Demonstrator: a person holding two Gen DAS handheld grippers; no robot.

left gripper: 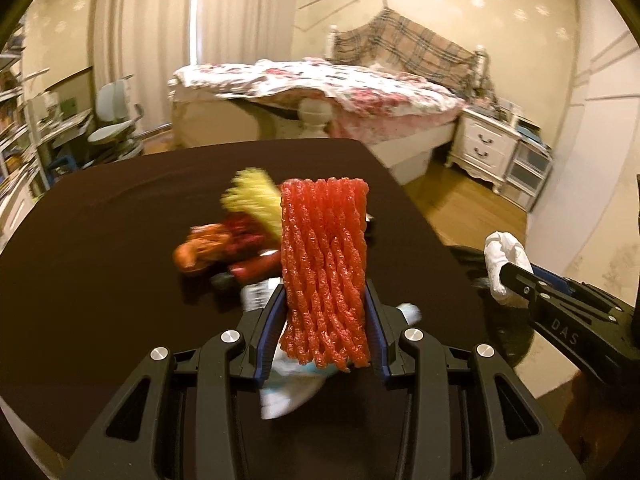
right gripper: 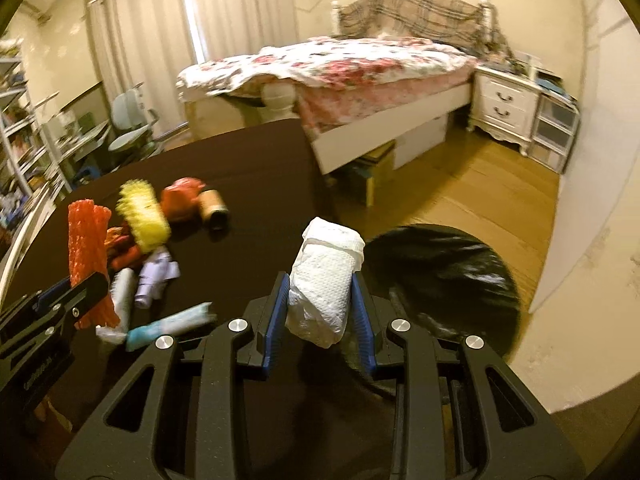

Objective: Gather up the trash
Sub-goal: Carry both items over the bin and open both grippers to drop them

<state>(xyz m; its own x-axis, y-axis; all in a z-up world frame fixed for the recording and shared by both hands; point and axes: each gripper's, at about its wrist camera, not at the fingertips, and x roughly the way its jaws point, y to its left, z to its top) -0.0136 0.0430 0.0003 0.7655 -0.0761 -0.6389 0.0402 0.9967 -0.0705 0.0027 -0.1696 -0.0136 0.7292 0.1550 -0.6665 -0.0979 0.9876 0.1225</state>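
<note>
My left gripper (left gripper: pixel 325 300) is shut on a red foam net sleeve (left gripper: pixel 324 264), which stands upright between its blue pads above the dark table (left gripper: pixel 100 280). My right gripper (right gripper: pixel 320 284) is shut on a crumpled white paper towel wad (right gripper: pixel 324 280), held near the table's right edge. Just right of it, below table level, gapes a black trash bag (right gripper: pixel 448 276). The right gripper with its wad (left gripper: pixel 502 264) shows at the right of the left wrist view. The left gripper with the red net (right gripper: pixel 88 256) shows at the left of the right wrist view.
More litter lies on the table: a yellow foam net (right gripper: pixel 142 216), an orange wrapper (right gripper: pixel 180 198), a brown paper cup (right gripper: pixel 214 208), a pale purple wrapper (right gripper: pixel 154 276), a blue-white packet (right gripper: pixel 172 326). Beyond stand a bed (right gripper: pixel 360 68), a nightstand (right gripper: pixel 504 104) and a desk chair (right gripper: pixel 128 120).
</note>
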